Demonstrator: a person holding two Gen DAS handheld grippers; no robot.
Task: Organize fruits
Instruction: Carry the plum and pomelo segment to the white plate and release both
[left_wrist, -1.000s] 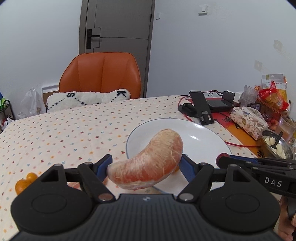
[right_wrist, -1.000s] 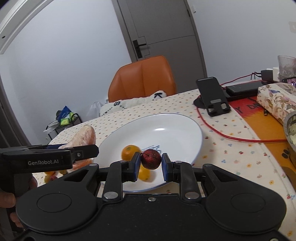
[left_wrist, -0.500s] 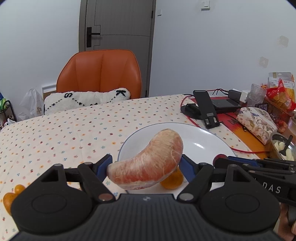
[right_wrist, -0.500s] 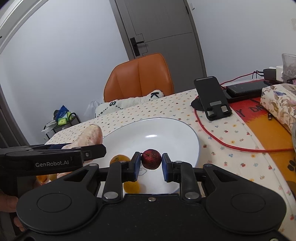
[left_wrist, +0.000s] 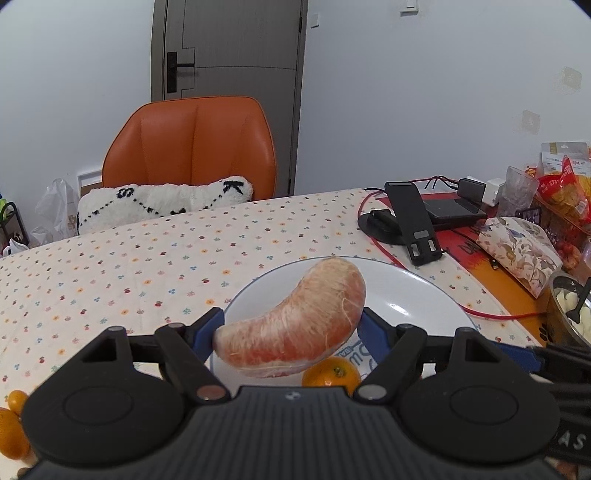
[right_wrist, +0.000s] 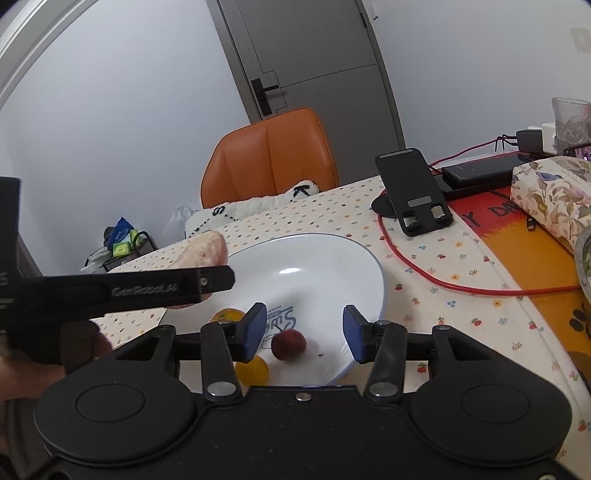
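Observation:
My left gripper (left_wrist: 291, 332) is shut on a peeled pink pomelo segment (left_wrist: 295, 325), held above the near-left rim of the white plate (left_wrist: 406, 291). A small orange (left_wrist: 331, 371) lies on the plate under the segment. In the right wrist view my right gripper (right_wrist: 303, 334) stands open over the plate (right_wrist: 317, 266), nothing between its fingers. A dark red bayberry (right_wrist: 288, 344) rests on the plate just below the gap. Two small oranges (right_wrist: 229, 315) (right_wrist: 252, 369) lie beside it. The segment's tip (right_wrist: 205, 253) shows behind the left gripper's finger (right_wrist: 166, 288).
Two more small oranges (left_wrist: 11, 421) lie on the dotted tablecloth at the near left. A black phone stand (right_wrist: 413, 195), a red cable (right_wrist: 443, 280), a floral tissue box (right_wrist: 554, 195) and a metal bowl (left_wrist: 569, 310) crowd the right side. An orange chair (left_wrist: 192, 147) stands behind the table.
My right gripper has opened and the bayberry it held now lies on the plate. The left gripper has moved further over the plate with the pomelo segment still in it.

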